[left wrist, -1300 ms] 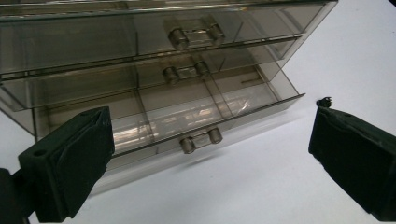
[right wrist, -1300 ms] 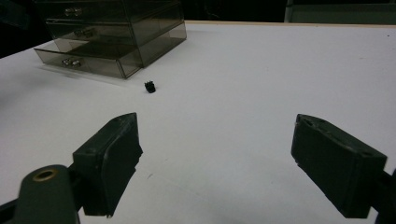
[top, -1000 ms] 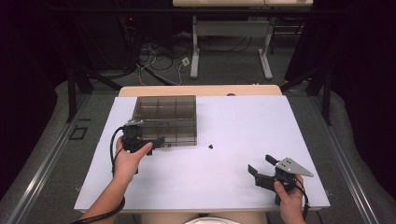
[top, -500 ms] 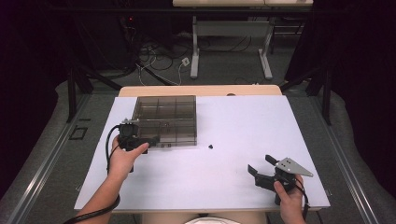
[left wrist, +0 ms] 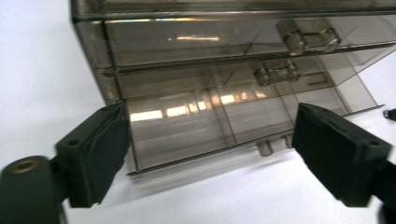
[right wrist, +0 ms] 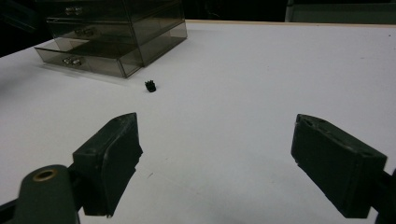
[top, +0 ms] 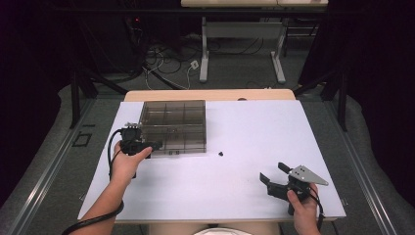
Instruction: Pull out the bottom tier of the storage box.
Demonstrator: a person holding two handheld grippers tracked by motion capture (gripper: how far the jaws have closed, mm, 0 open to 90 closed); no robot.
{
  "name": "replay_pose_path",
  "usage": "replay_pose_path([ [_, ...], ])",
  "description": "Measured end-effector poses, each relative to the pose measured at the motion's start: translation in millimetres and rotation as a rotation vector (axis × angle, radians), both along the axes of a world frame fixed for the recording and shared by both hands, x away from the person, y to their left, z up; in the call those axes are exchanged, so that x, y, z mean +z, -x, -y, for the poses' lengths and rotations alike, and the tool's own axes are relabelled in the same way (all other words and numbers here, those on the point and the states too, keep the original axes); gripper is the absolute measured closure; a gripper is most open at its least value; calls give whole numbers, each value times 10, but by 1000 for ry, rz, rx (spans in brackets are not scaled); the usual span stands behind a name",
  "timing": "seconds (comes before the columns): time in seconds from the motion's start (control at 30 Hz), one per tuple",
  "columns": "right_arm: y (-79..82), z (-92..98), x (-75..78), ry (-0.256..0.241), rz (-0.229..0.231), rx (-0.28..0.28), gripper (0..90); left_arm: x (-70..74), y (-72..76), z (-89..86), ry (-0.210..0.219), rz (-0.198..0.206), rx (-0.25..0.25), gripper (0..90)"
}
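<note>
My left gripper [top: 155, 145] has slid up and to the left since a second ago, and now sits at the lower left corner of the smoky drawer box [top: 172, 126], left of centre in the high view. Its jaws are spread wide, framing the box's lowest drawer [left wrist: 205, 123] in the middle of the left gripper view without touching it. That drawer stands slightly pulled out. My right gripper [top: 272, 177] has stayed at the lower right of the high view, jaws spread and holding nothing. A small black part [top: 221, 153] lies on the white table [top: 254, 127], just right of the box.
</note>
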State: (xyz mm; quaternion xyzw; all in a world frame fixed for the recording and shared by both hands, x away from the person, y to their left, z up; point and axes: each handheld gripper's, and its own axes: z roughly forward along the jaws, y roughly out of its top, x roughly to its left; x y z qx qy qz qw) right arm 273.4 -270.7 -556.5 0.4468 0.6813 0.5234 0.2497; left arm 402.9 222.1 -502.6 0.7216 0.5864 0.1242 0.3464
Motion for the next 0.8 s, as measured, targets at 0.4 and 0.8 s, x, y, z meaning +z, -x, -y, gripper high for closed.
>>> replay_pose_path([
  [0.4,1,0,1,0,-1,0,151,-47,-18,-122,-39,3,52,344],
  [0.8,-3,2,-1,5,7,3,151,-68,-50,-178,-78,-26,75,529],
])
